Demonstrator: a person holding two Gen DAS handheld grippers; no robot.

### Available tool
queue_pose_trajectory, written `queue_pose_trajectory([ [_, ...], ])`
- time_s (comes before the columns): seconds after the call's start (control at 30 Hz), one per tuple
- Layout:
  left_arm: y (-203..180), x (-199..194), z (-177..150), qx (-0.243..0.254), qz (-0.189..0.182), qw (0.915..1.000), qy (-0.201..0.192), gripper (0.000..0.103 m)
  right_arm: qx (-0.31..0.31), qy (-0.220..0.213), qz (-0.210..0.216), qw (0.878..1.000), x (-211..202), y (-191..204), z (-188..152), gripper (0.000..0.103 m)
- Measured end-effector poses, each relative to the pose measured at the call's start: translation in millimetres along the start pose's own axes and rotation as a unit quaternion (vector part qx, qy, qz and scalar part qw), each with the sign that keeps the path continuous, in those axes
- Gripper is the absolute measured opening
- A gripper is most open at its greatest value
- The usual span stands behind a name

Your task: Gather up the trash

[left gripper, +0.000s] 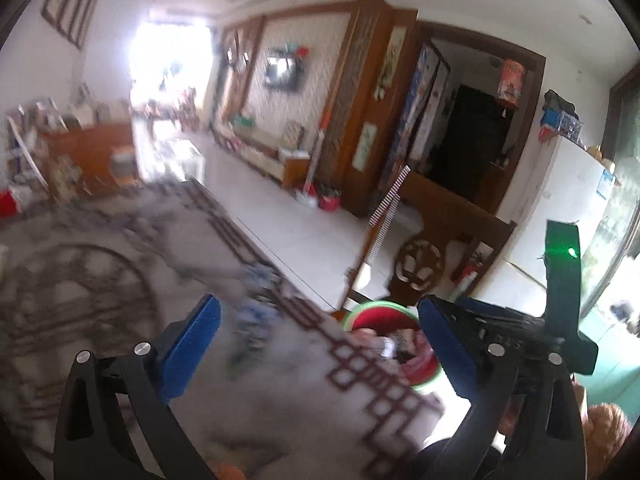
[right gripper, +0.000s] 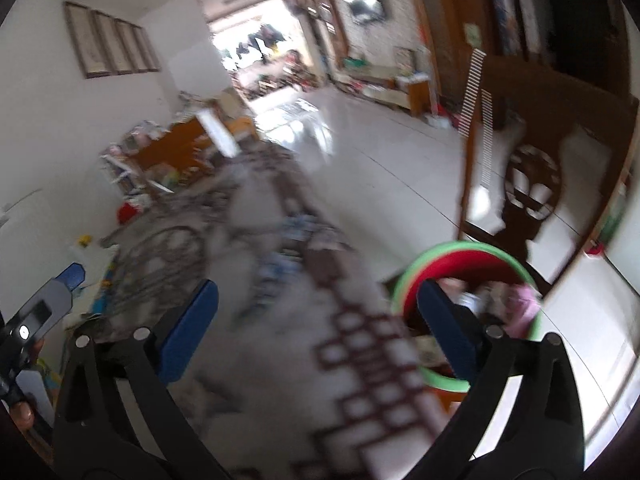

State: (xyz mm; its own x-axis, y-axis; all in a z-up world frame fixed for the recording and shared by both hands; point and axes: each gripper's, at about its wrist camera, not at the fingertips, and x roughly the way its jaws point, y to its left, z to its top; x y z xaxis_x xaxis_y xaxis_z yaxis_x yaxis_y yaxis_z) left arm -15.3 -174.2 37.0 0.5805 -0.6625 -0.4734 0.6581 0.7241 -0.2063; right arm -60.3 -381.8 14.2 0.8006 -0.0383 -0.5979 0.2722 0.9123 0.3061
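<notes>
Wrappers [left gripper: 256, 312], that's the bit to watch: a crumpled blue-and-white clump of what looks like trash lying on the patterned worktop [left gripper: 120, 248], ahead of both grippers and a little left of the worktop's far right edge. It's badly motion-blurred, so I can't say exactly what it is or how many pieces. In the left wrist view the left gripper [left gripper: 320, 344] has its jaws spread wide with nothing between them, and the clump sits just inside the left blue pad, forward of the tips. In the right wrist view the right gripper [right gripper: 318, 332] is also wide apart and holding nothing, and the same clump [right gripper: 288, 256] runs as a loose streak away from the camera, roughly in line with the jaws' forward direction, further ahead of the tips than in the left view. So my guess is the left one is nearer and better lined up; it'd need to push forward and a touch left to straddle it. Because the long axis seems to run away from the camera, closing across it should catch the narrow way, which is the easy way. The red bin with the green rim [right gripper: 468, 288] is off the worktop's right edge, lower down, with some stuff already in it, and it sits right behind the right gripper's right pad, so the drop would be a swing to the right
</notes>
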Motion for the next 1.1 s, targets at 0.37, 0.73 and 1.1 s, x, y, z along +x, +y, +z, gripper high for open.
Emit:
queue_pose_trajectory([
  [0.37,69,-76,-9,-0.005,0.088,0.9898,-0.112,0.095,-0.059,-0.095,-0.021,0.993,18,99,-33,0.098],
  [0.73,104,-74,-24,-0.052,0.119,0.9875,-0.089,0.095,-0.06,-0.115,-0.043,0.991,18,99,-43,0.098],
  [1.1,95,-61,-31,-0.032,0.126,0.9898,-0.058,0.095,-0.067,-0.114,-0.031,0.991,18,98,-45,0.098],
])
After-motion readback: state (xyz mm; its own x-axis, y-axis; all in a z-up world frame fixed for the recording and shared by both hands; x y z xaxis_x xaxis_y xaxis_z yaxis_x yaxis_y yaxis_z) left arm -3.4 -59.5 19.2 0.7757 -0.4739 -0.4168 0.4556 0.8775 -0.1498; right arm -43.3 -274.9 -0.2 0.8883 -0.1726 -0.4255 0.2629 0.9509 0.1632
